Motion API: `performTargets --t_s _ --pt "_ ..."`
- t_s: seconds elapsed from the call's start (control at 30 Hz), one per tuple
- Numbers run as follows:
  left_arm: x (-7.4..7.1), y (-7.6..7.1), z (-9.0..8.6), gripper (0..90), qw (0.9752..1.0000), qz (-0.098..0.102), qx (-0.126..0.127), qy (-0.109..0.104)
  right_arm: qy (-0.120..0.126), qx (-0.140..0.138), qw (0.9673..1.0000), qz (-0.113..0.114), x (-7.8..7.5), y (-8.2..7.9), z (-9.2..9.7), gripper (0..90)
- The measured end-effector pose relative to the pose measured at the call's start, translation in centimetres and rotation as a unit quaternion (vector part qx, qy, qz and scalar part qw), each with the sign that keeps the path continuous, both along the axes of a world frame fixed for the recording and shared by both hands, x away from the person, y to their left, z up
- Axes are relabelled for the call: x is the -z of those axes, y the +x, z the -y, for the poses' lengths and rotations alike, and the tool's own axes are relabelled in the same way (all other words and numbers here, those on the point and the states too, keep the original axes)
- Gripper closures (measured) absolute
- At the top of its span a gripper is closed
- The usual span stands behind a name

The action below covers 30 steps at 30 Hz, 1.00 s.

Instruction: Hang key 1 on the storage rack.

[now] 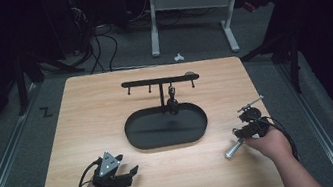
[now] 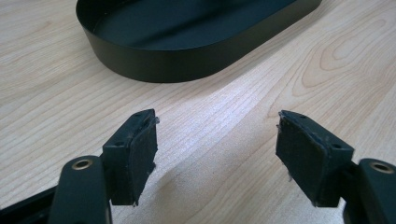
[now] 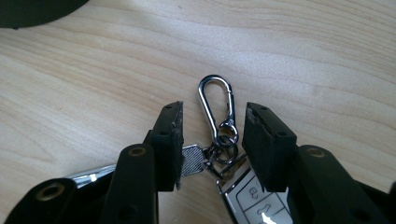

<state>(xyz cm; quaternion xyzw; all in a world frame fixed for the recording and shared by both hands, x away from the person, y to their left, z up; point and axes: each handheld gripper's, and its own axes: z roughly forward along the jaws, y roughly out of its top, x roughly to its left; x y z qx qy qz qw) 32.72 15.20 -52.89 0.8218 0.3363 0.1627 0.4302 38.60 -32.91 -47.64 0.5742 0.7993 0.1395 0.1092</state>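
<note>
Two fingers (image 3: 173,140) of your right gripper (image 3: 212,140) stand apart on either side of the key bunch (image 3: 219,149), not yet pressing it; no earlier view bears on that. The bunch lies flat on the surface (image 3: 289,56): a silver carabiner (image 3: 215,100) pointing away from you, rings, a small key (image 3: 191,161) and a car fob (image 3: 252,198) nearest you. Centre on the ring cluster below the carabiner, sink until the pads nearly graze the wood, then close squarely. Your left gripper (image 2: 217,149) rests spread and empty near the black oval tray (image 2: 187,60). The hook stand (image 1: 158,80) rises behind that tray, likely the destination.
</note>
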Motion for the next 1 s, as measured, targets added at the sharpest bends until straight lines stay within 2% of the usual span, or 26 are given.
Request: performTargets --t_s 0.27,0.5,0.73,1.0 --pt "0.0 0.0 0.0 29.6 1.0000 -0.001 0.000 0.000 -0.015 -0.002 0.9998 -0.014 0.7 0.5 -0.1 63.0" --pt "0.1 0.0 0.1 29.6 1.0000 0.000 0.000 0.000 -0.018 -0.002 0.9996 -0.020 1.4 0.5 0.0 64.6" --pt "0.1 0.0 0.1 29.7 1.0000 -0.001 0.000 -0.001 -0.005 0.002 0.9999 -0.011 1.6 0.4 0.3 70.7" --pt "0.1 0.0 0.1 29.7 1.0000 -0.002 0.000 0.000 0.001 0.012 0.9998 -0.015 1.6 0.4 0.3 77.0"
